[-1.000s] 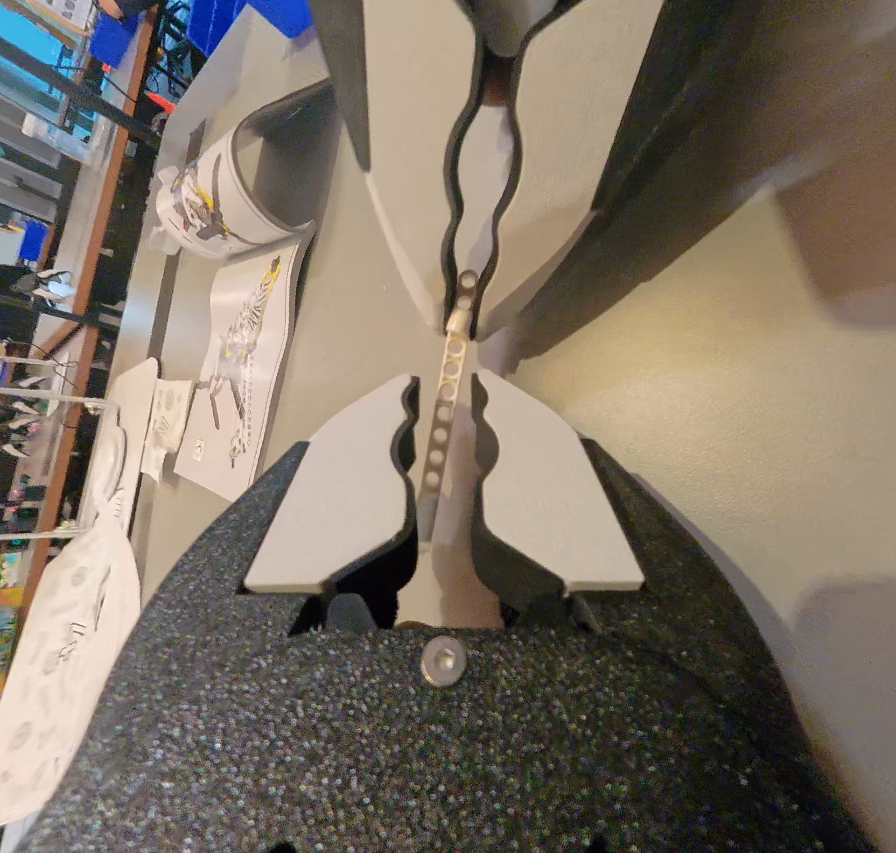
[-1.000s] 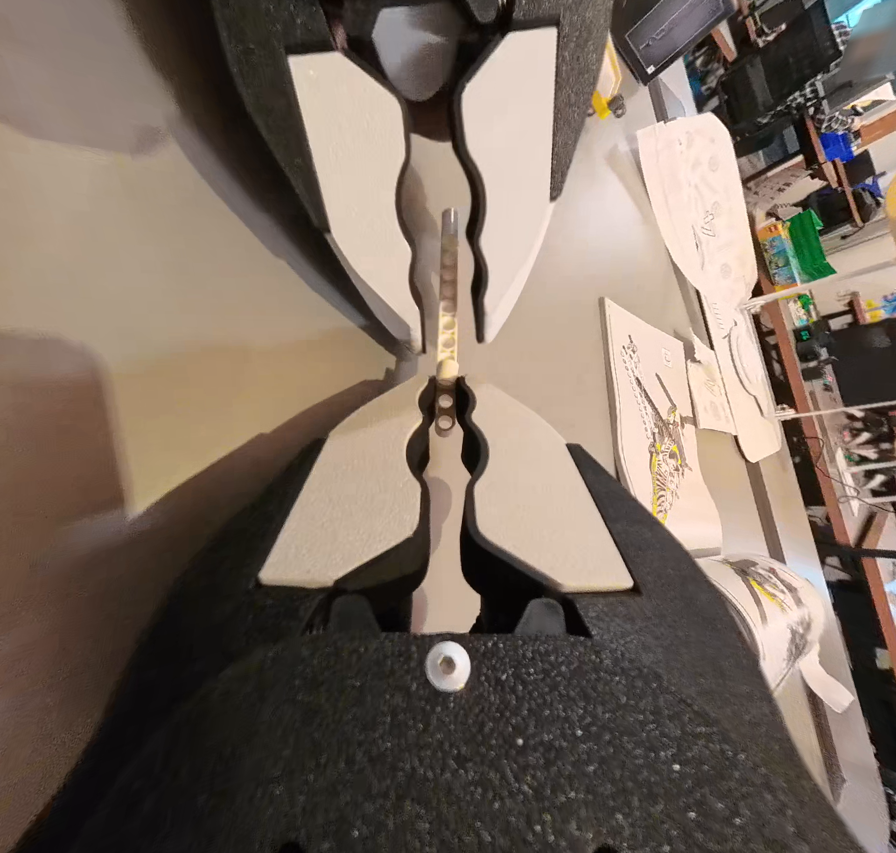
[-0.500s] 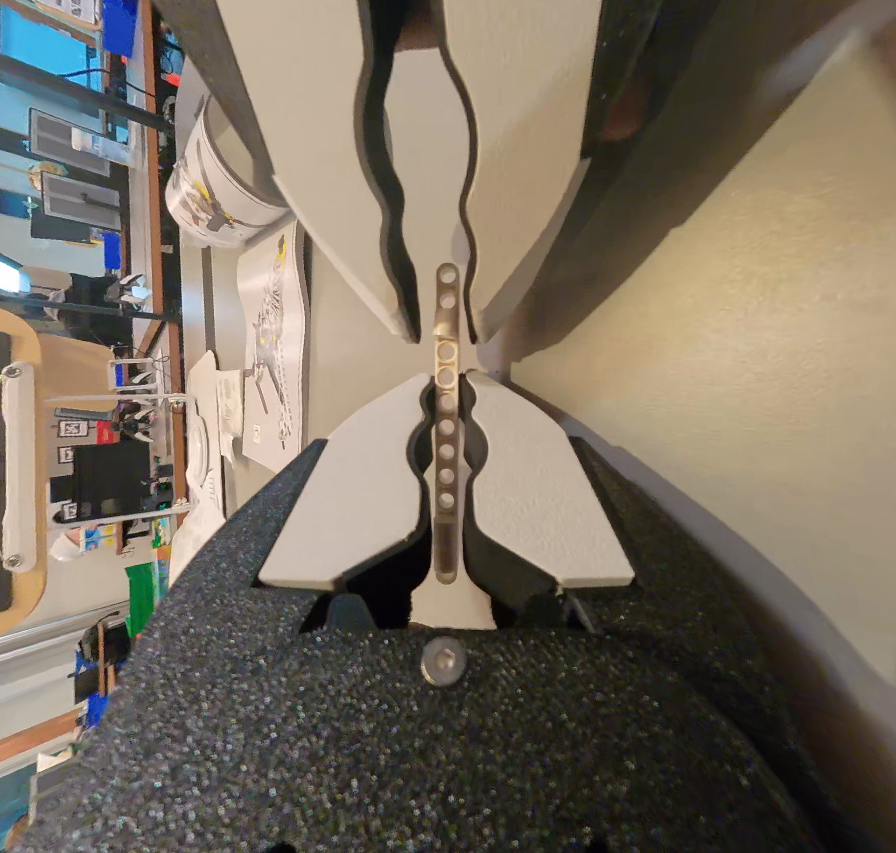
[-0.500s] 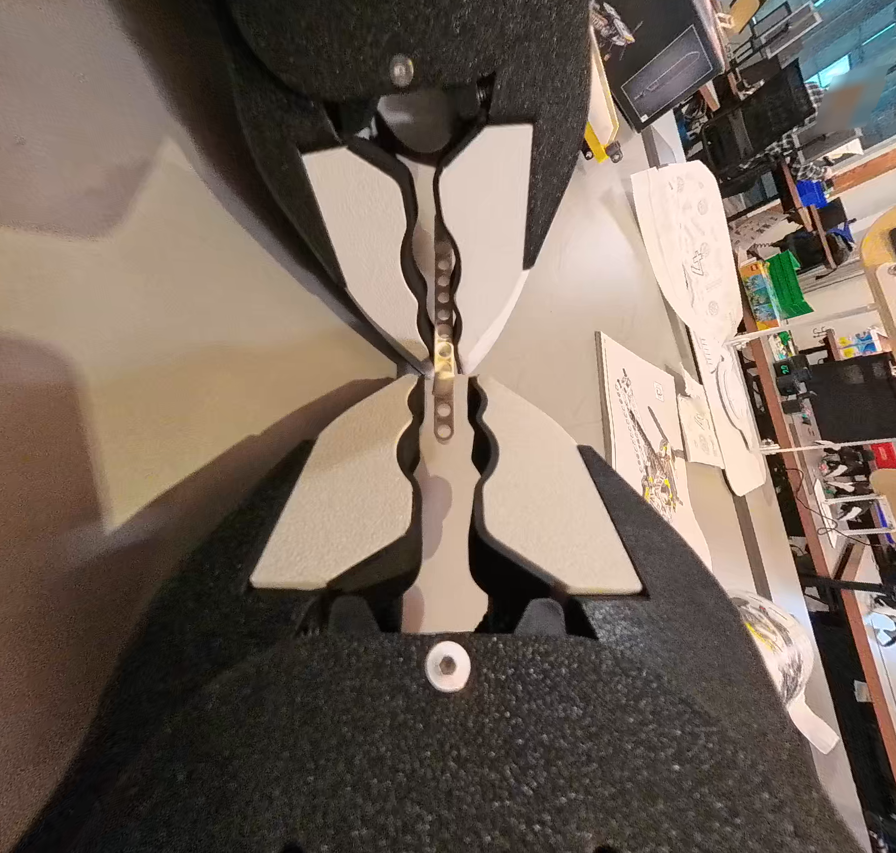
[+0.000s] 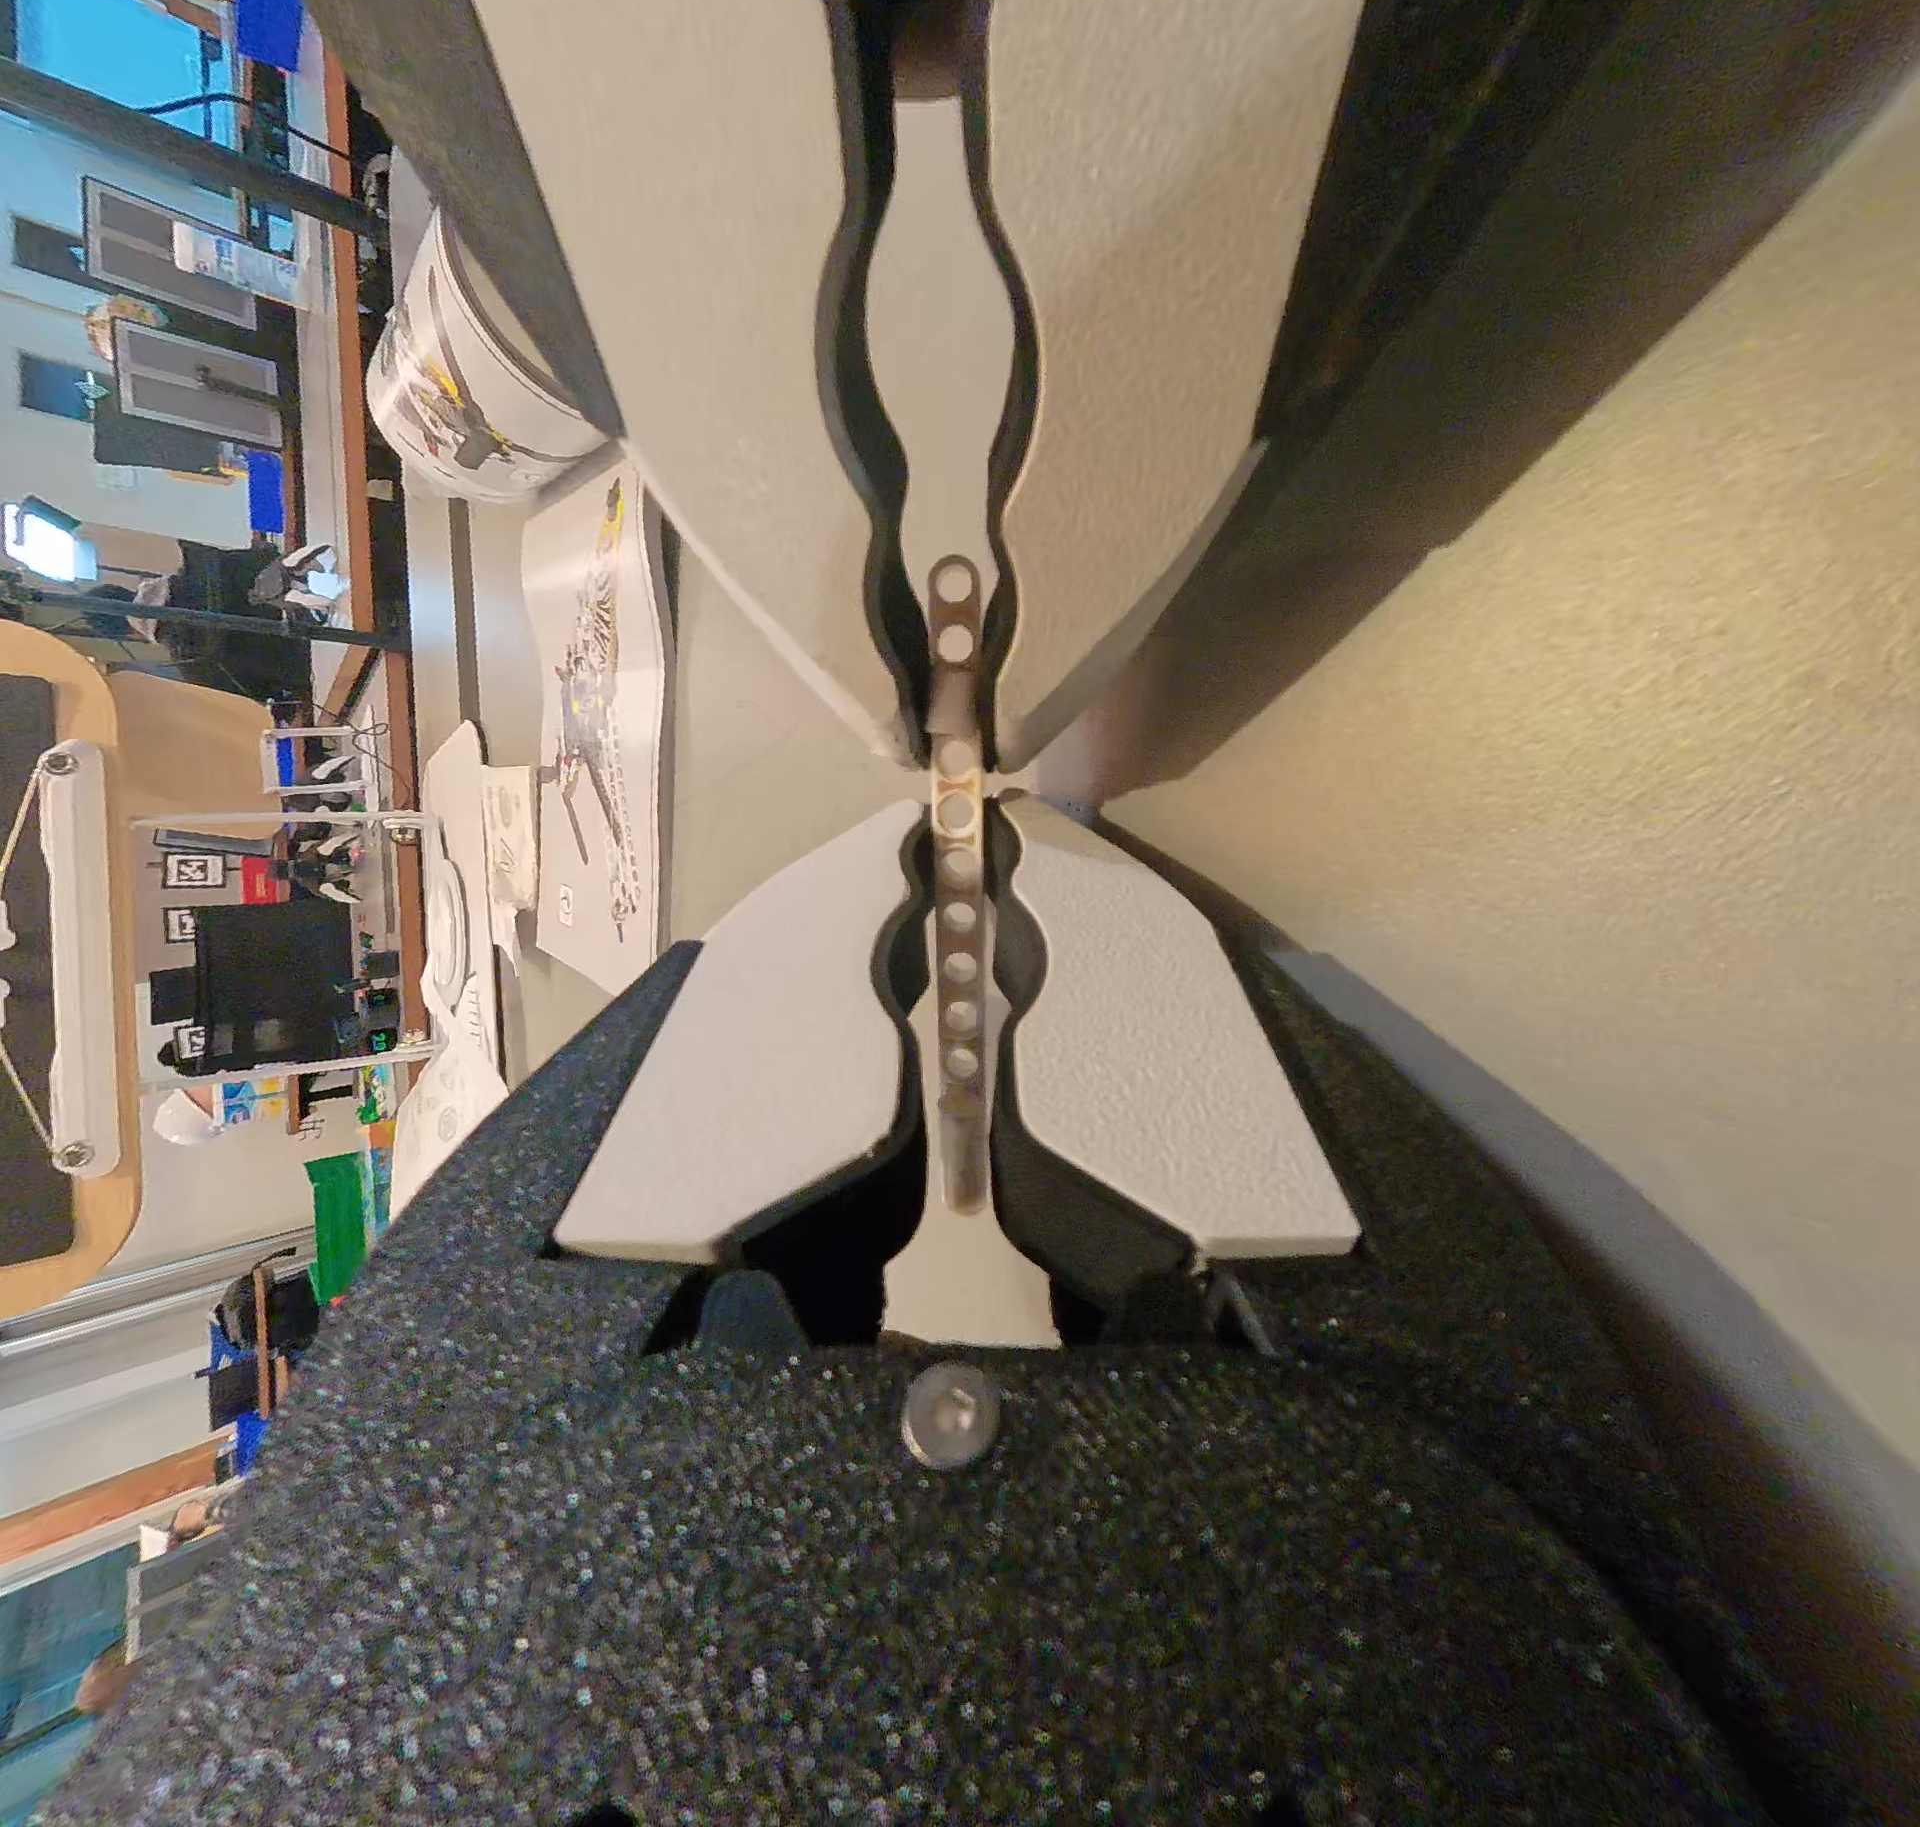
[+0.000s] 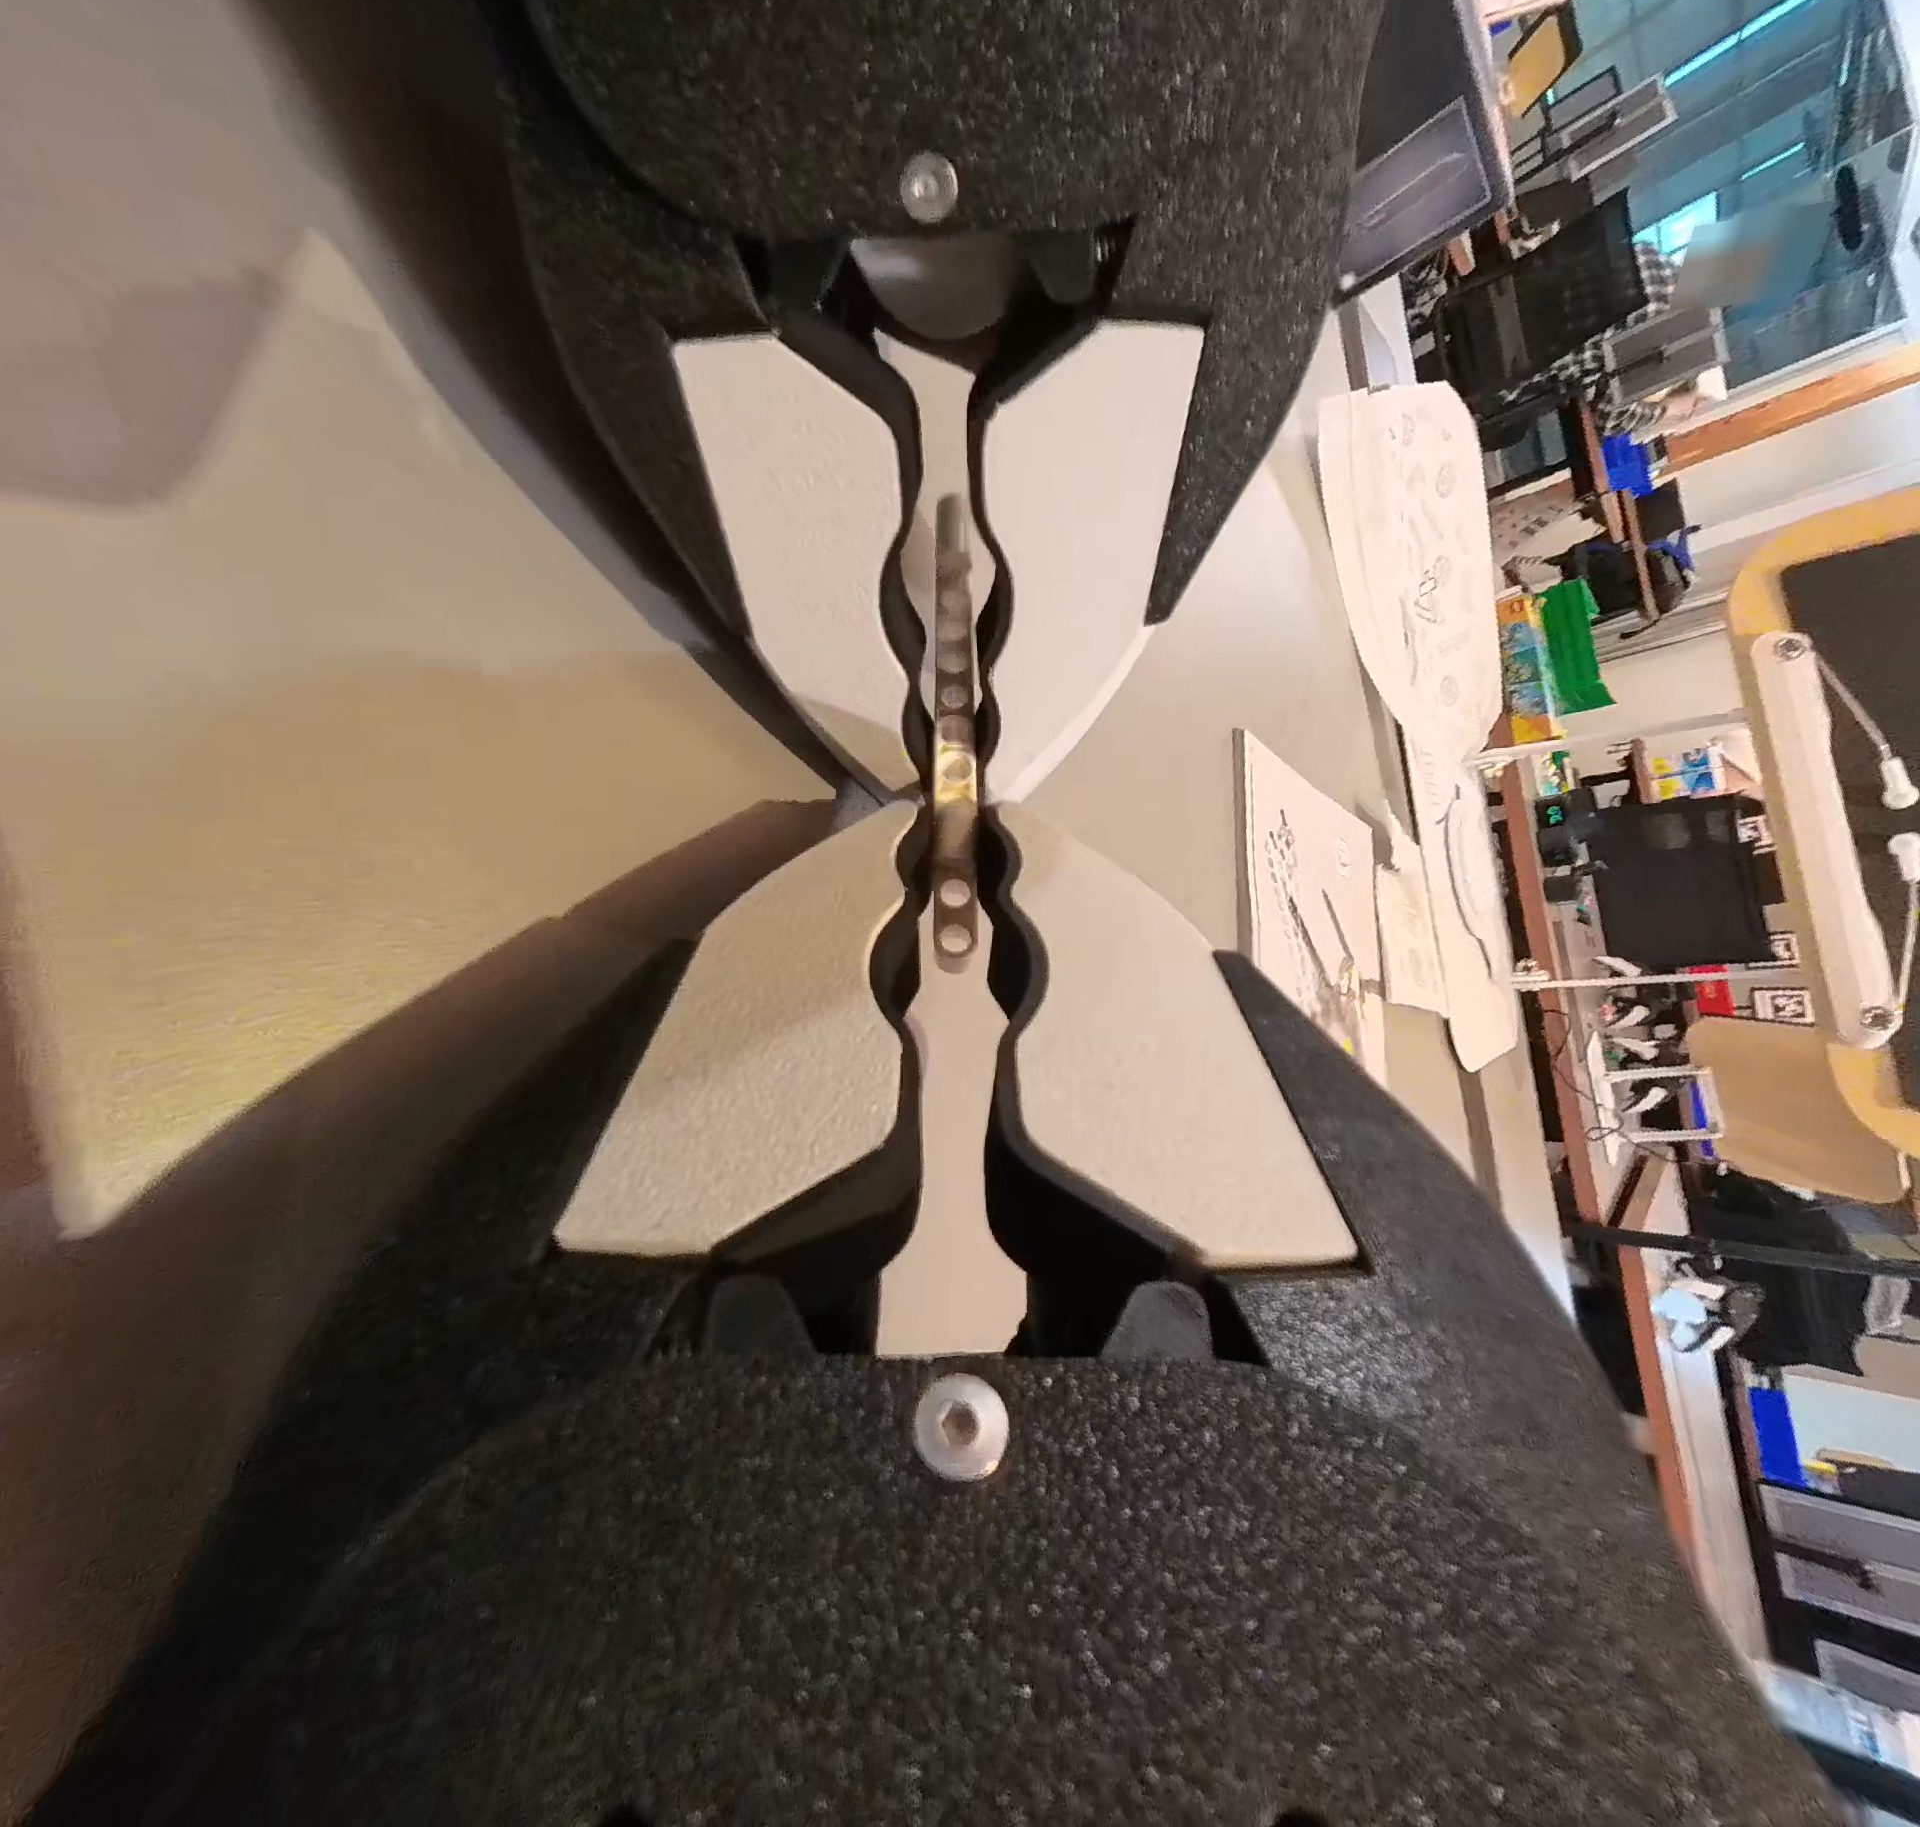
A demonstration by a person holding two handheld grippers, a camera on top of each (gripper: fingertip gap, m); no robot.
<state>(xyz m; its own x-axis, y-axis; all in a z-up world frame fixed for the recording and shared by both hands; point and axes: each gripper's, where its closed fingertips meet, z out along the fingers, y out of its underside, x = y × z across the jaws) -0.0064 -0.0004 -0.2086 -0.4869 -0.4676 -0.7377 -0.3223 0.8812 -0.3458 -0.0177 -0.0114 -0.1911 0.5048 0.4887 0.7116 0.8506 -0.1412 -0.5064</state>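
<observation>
At the far left of the left wrist view, a white tub (image 5: 468,395) printed with a picture stands on the grey table (image 5: 769,665), and just beside it lies a printed instruction booklet (image 5: 603,738) with loose white paper bags (image 5: 457,904) next to that. In the middle, the left gripper (image 5: 958,821) meets the right gripper (image 5: 956,738) tip to tip, and one long grey perforated beam (image 5: 961,956) runs through both. The left gripper's fingers (image 5: 1132,1029) are closed on the longer stretch of the beam, their wavy inner edges pressing its sides. The right gripper (image 6: 956,821) is likewise closed on the shorter end, two holes showing inside its fingers (image 6: 1122,1039). The beam is held above the table, close to a cream wall (image 5: 1558,738) on the right in the left wrist view. In the right wrist view, the booklet (image 6: 1309,894) and bags (image 6: 1413,572) lie off to the right.
</observation>
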